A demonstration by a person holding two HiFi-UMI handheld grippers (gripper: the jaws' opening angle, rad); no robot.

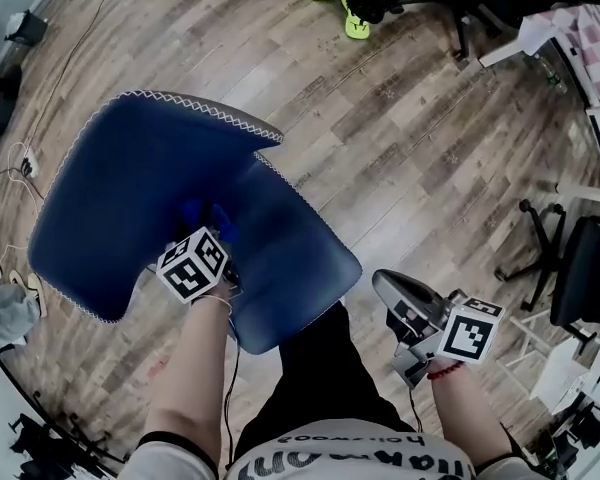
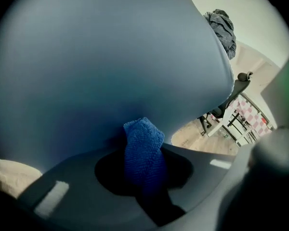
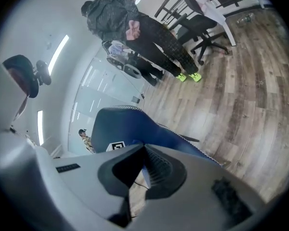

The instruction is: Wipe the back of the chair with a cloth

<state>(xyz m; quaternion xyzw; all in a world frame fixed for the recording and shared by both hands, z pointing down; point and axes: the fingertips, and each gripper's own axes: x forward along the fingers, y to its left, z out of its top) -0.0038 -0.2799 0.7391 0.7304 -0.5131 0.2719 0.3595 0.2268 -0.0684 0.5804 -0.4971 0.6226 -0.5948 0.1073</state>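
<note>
While the left gripper (image 1: 212, 238) holds the cloth (image 1: 208, 216) against the chair (image 1: 120, 198), the wiping looks under way but far from finished.
Its jaws are clamped on a bunched fold of the blue cloth, and in the left gripper view the free end of the cloth touches the chair's smooth blue padding. From the head view the contact point sits near the crease where the chair's two padded panels meet. I cannot tell how much of the back has been covered, since no streak or damp mark shows. Most of the blue surface lies well away from the cloth, so I judge that plenty of strokes are left. The right gripper (image 1: 388, 288) hangs beside the person's leg over the wood floor (image 1: 410, 148), apart from the chair, with its jaws together on nothing.
</note>
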